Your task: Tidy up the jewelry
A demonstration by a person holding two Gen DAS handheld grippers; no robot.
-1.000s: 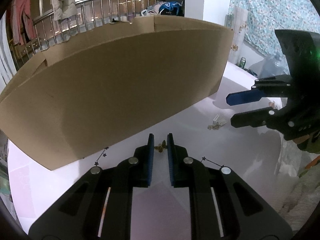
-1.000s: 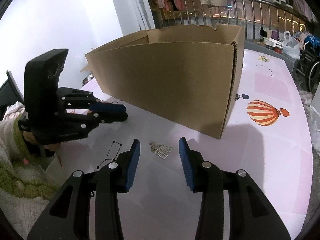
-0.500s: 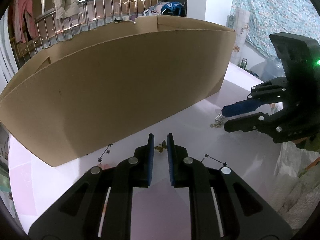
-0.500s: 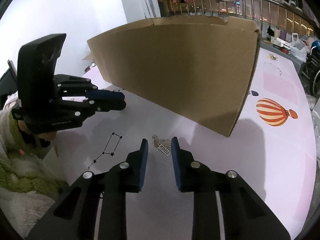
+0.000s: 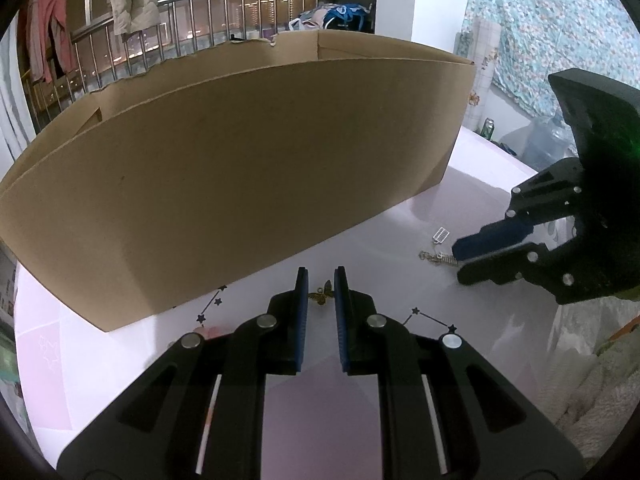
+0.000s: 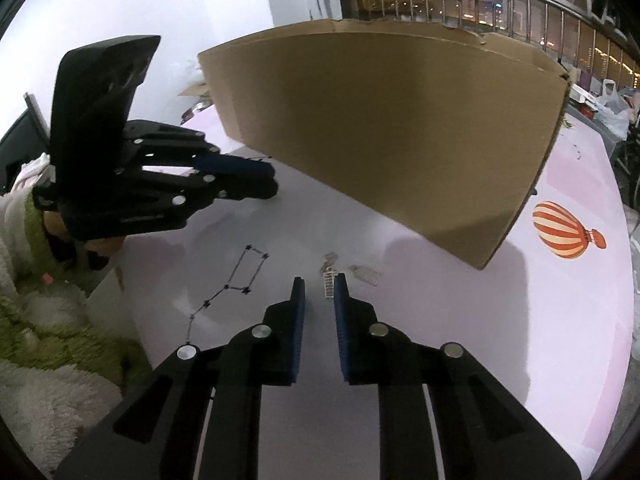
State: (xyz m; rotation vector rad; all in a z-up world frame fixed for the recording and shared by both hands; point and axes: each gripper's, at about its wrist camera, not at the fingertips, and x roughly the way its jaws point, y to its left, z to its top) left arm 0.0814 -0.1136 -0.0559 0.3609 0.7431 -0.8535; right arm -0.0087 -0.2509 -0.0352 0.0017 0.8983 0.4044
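My left gripper [image 5: 321, 280] is shut on a small gold butterfly earring [image 5: 322, 294] just above the pink table. It also shows in the right wrist view [image 6: 256, 178]. My right gripper [image 6: 319, 286] has narrowed around a silver ladder-shaped earring [image 6: 329, 282], which stands tilted against the right pad; whether it is pinched I cannot tell. Its silver mate [image 6: 365, 273] lies flat just to the right. In the left wrist view the right gripper [image 5: 460, 256] sits over the silver pair [image 5: 440, 240].
A large open cardboard box [image 5: 224, 184] stands just behind both grippers and fills the far side of the table [image 6: 460, 340]. A balloon print [image 6: 564, 236] lies right of it. Green and white fluffy fabric [image 6: 44, 344] lies off the table's left edge.
My right gripper moved down onto the silver earrings and closed from wide open to a narrow gap, tipping one earring up. My left gripper stayed shut on the butterfly earring and lifted slightly.
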